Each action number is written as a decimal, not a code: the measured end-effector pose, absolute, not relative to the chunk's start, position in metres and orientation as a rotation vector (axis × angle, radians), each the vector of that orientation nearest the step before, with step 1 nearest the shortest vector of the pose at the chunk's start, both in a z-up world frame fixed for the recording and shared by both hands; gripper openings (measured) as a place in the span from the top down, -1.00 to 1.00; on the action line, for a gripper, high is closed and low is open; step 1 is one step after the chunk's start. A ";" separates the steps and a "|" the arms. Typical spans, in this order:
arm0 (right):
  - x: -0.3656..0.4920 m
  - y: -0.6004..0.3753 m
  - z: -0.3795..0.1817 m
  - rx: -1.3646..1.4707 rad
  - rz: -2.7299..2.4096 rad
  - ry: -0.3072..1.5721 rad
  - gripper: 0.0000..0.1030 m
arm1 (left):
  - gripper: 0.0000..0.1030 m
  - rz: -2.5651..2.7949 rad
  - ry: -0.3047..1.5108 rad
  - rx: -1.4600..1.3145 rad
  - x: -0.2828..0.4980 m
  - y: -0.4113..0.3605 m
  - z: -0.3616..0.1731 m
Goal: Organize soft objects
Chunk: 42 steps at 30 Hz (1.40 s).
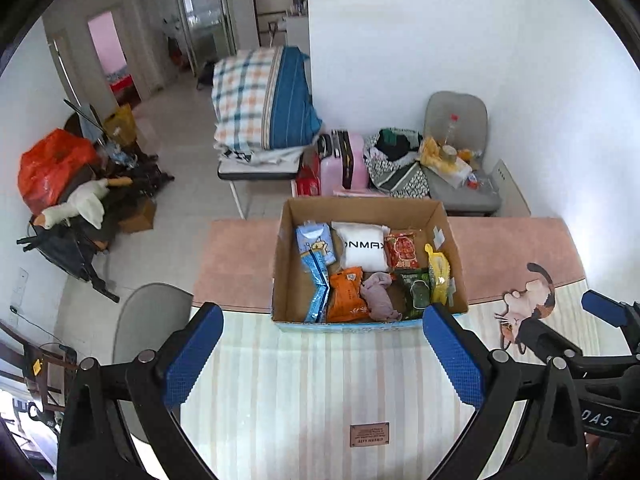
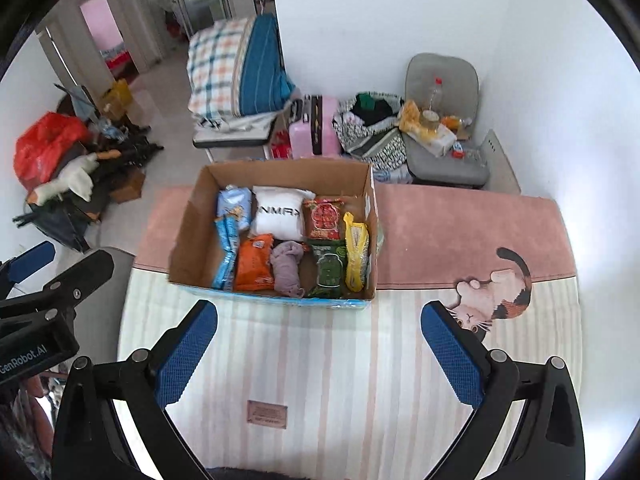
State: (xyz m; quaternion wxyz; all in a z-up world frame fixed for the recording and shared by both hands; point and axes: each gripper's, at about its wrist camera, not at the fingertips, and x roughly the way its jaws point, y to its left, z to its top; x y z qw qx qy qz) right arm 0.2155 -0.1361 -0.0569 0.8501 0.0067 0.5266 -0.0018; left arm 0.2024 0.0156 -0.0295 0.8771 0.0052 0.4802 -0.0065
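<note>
overhead, the open brown cardboard box (image 1: pixel 362 210) sits mid-frame on the striped cat-print table mat (image 1: pixel 304 392), packed with soft packets: white printed pillow pack (image 1: pixel 365 249), orange pouch (image 1: pixel 346 294), crumpled mauve cloth (image 1: pixel 380 296). left gripper (image 1: pixel 323 354) spread wide, empty, lower frame. right gripper (image 2: pixel 319 350) likewise wide, empty.

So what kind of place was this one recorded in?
Most likely a lived-in home, in a living or dining area. Folded bedding is piled on a side table, a pink suitcase stands by the wall, and doorways open onto other rooms.
</note>
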 end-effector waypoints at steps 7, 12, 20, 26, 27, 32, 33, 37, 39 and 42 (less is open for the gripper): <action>0.165 -0.139 -0.003 0.031 0.000 1.016 -1.00 | -0.99 -0.034 0.973 -0.024 0.166 0.016 0.005; 0.131 -0.138 0.028 0.027 0.017 0.973 -1.00 | -0.99 -0.041 0.942 -0.034 0.142 0.018 0.027; 0.104 -0.131 0.057 -0.016 -0.003 0.895 -1.00 | -0.99 -0.018 0.884 -0.024 0.126 0.014 0.037; 0.107 -0.134 0.066 -0.024 -0.036 0.865 -1.00 | -0.99 -0.005 0.876 -0.027 0.126 0.016 0.037; 0.108 -0.135 0.067 -0.022 -0.037 0.861 -1.00 | -0.99 -0.002 0.873 -0.027 0.125 0.016 0.038; 0.111 -0.137 0.070 -0.023 -0.046 0.850 -1.00 | -0.99 -0.007 0.860 -0.031 0.125 0.017 0.042; 0.111 -0.137 0.070 -0.021 -0.045 0.849 -1.00 | -0.99 -0.008 0.859 -0.034 0.125 0.017 0.042; 0.111 -0.138 0.071 -0.015 -0.042 0.849 -1.00 | -0.99 -0.004 0.860 -0.039 0.125 0.015 0.042; 0.113 -0.141 0.070 -0.011 -0.039 0.852 -1.00 | -0.99 -0.007 0.860 -0.040 0.127 0.015 0.042; 0.116 -0.145 0.069 -0.007 -0.037 0.855 -1.00 | -0.99 -0.006 0.860 -0.036 0.127 0.014 0.042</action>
